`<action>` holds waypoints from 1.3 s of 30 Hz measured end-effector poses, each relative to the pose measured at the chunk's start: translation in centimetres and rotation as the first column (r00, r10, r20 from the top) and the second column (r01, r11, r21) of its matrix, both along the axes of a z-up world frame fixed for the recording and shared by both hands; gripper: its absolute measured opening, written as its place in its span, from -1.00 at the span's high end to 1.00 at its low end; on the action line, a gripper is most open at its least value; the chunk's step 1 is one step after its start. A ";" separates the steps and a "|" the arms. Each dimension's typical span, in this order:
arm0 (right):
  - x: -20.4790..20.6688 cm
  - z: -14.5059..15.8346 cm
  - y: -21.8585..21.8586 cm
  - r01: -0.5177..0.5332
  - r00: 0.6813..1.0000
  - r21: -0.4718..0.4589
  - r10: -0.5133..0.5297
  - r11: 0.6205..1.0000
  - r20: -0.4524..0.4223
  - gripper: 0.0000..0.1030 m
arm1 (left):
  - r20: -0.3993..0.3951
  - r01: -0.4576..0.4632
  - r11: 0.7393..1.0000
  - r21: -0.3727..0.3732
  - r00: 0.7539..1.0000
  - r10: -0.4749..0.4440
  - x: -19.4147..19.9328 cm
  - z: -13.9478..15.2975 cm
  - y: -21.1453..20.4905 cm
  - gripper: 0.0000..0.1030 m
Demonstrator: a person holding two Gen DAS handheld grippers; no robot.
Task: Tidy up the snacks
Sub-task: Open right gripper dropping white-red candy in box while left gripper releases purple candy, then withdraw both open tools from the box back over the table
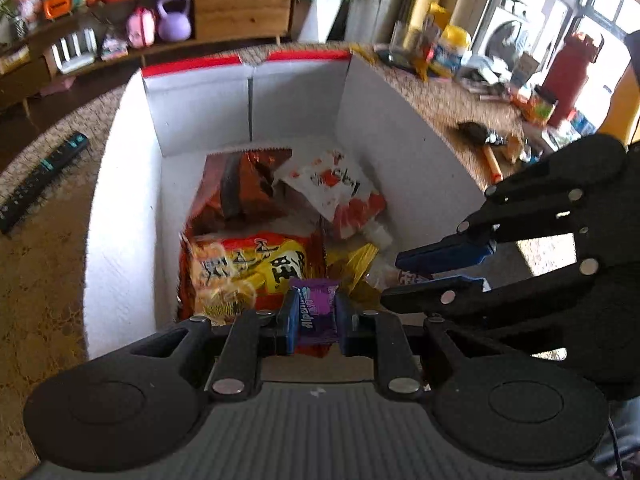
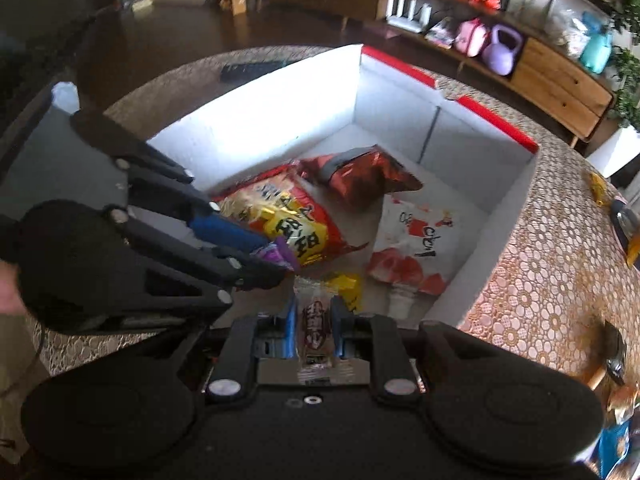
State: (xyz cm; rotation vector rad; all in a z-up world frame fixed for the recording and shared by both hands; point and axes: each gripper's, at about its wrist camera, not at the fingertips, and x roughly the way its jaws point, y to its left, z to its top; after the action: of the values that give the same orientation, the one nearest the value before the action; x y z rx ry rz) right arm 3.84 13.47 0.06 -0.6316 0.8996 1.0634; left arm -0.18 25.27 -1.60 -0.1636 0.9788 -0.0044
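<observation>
Your left gripper (image 1: 316, 316) clamps a purple Alpenliebe candy (image 1: 318, 314) and your right gripper (image 2: 314, 330) pinches a clear-wrapped brown snack (image 2: 314, 330), side by side above the white box's (image 1: 120, 208) near edge, with bare floor along its left wall.

I saw a black remote (image 1: 42, 176) lying on the patterned table (image 1: 40, 272), a hammer (image 1: 486, 144) and a red flask (image 1: 568, 76) farther off, and a purple kettlebell (image 1: 174, 18) on the wooden shelf (image 1: 240, 4) beyond.
</observation>
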 end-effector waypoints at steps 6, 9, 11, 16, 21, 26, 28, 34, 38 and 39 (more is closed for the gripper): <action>0.1 0.0 0.3 0.000 1.000 -0.013 0.000 1.000 -0.014 0.63 | -0.028 -0.002 1.000 -0.008 1.000 0.002 0.3 -0.5 0.2 0.64; 0.1 0.1 0.2 0.015 1.000 -0.012 -0.015 1.000 0.005 0.51 | -0.028 -0.015 1.000 -0.011 0.999 0.015 0.3 -0.5 0.3 0.62; 0.0 0.0 0.0 0.023 1.000 -0.007 -0.023 1.000 0.007 0.50 | -0.028 -0.026 1.000 -0.002 0.999 0.026 0.2 -0.5 0.2 0.60; -0.3 0.4 -0.7 0.034 0.999 0.024 -0.034 0.999 0.009 0.44 | -0.022 -0.053 0.999 0.014 0.998 0.053 -0.1 -0.1 0.1 0.57; -1.1 1.7 -2.5 0.063 0.997 0.110 -0.067 0.992 0.035 0.43 | 0.015 -0.092 0.995 0.030 0.996 0.092 -0.8 0.6 0.0 -0.24; -1.5 3.0 -5.1 0.106 0.993 0.215 -0.116 0.971 0.033 0.40 | 0.075 -0.112 0.994 0.017 0.991 0.111 -1.7 1.6 -0.5 -0.29; -1.8 3.5 -6.3 0.127 0.989 0.262 -0.142 0.957 0.038 0.35 | 0.106 -0.130 0.990 0.051 0.987 0.124 -2.2 2.1 -1.2 -0.29; -2.5 4.6 -10.5 0.204 0.968 0.406 -0.244 0.891 0.050 0.24 | 0.268 -0.203 0.974 0.101 0.948 0.170 -3.8 4.3 -3.4 -0.39; -3.0 4.8 -13.3 0.252 0.950 0.483 -0.309 0.839 0.042 0.18 | 0.349 -0.231 0.968 0.094 0.919 0.185 -4.3 5.2 -5.0 -0.40; -3.0 4.7 -14.0 0.266 0.944 0.499 -0.327 0.825 0.037 0.16 | 0.357 -0.233 0.968 0.091 0.915 0.186 -4.3 5.3 -5.2 -0.40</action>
State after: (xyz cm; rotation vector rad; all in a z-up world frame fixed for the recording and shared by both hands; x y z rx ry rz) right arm 0.83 -0.56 4.77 -0.1190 0.5620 0.9066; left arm -4.52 20.03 3.71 -0.1395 0.6019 0.2234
